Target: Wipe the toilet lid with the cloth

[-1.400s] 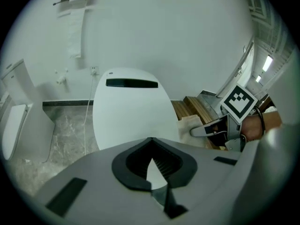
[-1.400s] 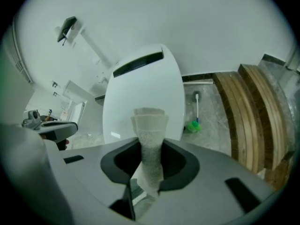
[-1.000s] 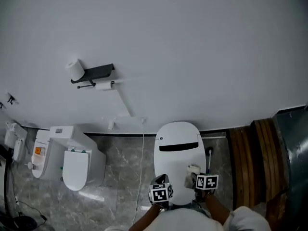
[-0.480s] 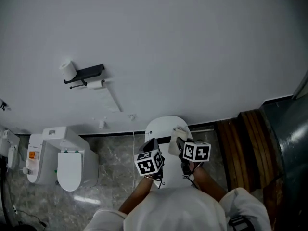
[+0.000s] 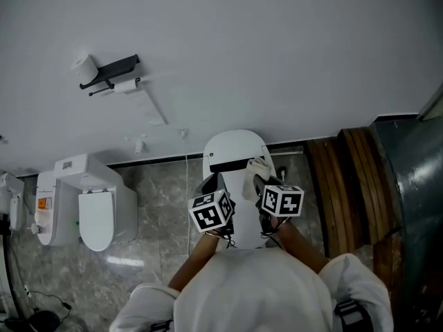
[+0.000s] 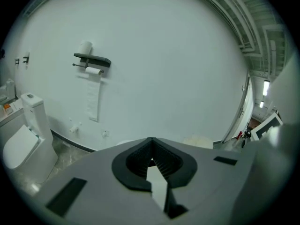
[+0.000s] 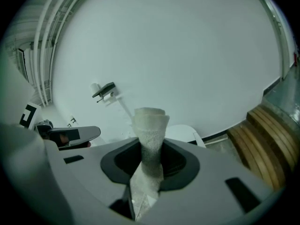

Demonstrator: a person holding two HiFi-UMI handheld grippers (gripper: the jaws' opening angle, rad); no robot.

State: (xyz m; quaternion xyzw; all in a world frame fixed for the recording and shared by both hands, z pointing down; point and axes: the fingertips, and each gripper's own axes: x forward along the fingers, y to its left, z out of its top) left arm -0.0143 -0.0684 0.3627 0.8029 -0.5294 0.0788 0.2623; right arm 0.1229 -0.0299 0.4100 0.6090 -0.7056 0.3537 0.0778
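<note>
While the folded white cloth (image 7: 150,125) juts lengthwise beyond its tips, the right claw (image 7: 149,163) pinches it; the left claw (image 6: 151,159) is closed, empty.

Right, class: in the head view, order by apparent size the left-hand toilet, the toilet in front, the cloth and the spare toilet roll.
1. Left-hand toilet
2. Toilet in front, partly covered
3. Cloth and spare toilet roll: too alike to rank, and the cloth is nearer the camera.
</note>
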